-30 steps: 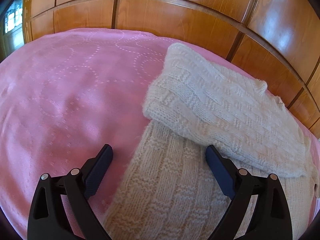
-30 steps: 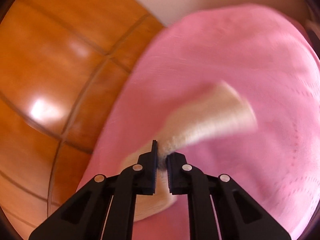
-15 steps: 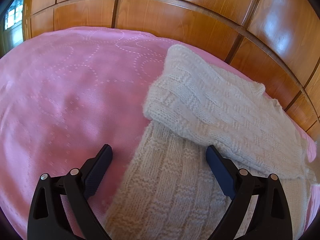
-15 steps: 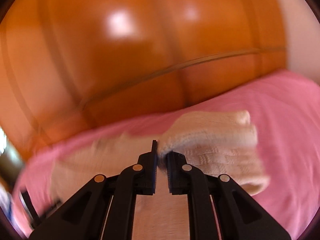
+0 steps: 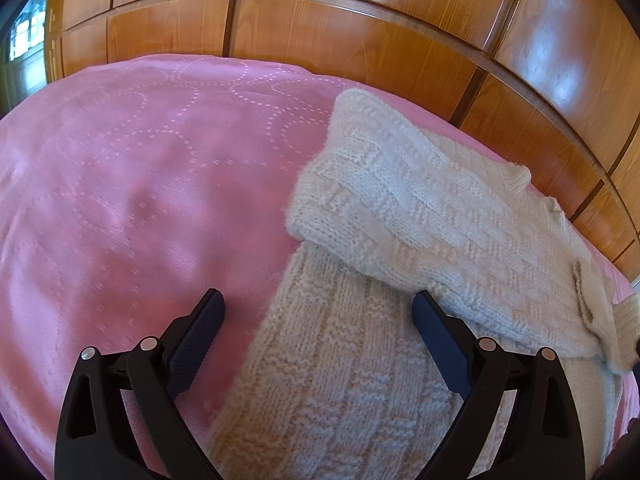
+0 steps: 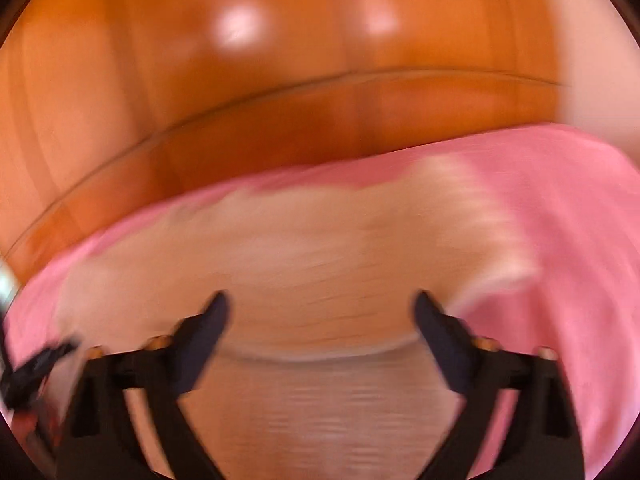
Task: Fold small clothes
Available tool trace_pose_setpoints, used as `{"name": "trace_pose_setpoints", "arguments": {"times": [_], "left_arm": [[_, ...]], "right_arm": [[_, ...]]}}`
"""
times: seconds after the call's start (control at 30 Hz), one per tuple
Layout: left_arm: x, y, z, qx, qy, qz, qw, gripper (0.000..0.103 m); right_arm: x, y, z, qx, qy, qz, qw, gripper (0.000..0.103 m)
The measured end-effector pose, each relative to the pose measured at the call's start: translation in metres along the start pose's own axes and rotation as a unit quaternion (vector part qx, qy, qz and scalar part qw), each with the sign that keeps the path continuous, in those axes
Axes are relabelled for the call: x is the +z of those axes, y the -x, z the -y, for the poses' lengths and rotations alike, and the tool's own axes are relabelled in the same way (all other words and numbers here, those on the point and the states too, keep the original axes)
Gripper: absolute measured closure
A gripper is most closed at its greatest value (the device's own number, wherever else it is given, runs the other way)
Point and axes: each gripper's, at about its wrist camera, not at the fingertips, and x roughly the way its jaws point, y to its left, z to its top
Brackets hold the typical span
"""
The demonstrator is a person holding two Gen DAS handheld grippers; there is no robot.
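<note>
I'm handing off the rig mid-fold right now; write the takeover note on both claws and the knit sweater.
Left claw: open, empty, hovering over the left edge of the cream knit sweater.
Right claw: jaws have just been opening; nothing between them now. That view is blurred.
Sweater lies on the pink bedspread, beside the wooden panelling.
Done: left sleeve folded across the body; the part the right claw carried now lies on the sweater.
Left: check that fold once the view clears, then fold the body and tidy the edges.
</note>
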Motion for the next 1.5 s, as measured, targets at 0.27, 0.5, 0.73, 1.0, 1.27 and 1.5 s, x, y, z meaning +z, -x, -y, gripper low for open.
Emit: {"name": "trace_pose_setpoints", "arguments": {"times": [0.27,0.5,0.73,1.0,1.27,1.5], "left_arm": [[0.016,0.063,0.019,-0.076,0.024,0.055,0.9953,0.028],[0.023,0.047,0.121,-0.213,-0.061,-0.032,0.9746,0.032],[0.01,-0.022,0.193,-0.233,-0.097,-0.151,0.9559,0.058],[0.012,-0.02,0.203,-0.265,-0.106,-0.153,0.946,0.093],[0.052,-0.001,0.154,-0.261,-0.057,-0.085,0.9599,0.094],[0.033,-0.02,0.11,-0.202,-0.072,-0.083,0.9733,0.094]], "right_arm": [[-0.02,0.008,0.071,-0.12,-0.169,-0.001,0.978,0.005],[-0.012,-0.001,0.071,-0.125,-0.174,-0.019,0.977,0.005],[-0.018,0.001,0.077,-0.111,-0.187,-0.016,0.976,0.005],[-0.018,0.002,0.077,-0.111,-0.189,-0.015,0.976,0.005],[-0.018,0.001,0.077,-0.112,-0.189,-0.013,0.975,0.005],[-0.016,-0.003,0.075,-0.122,-0.183,-0.026,0.975,0.005]]}}
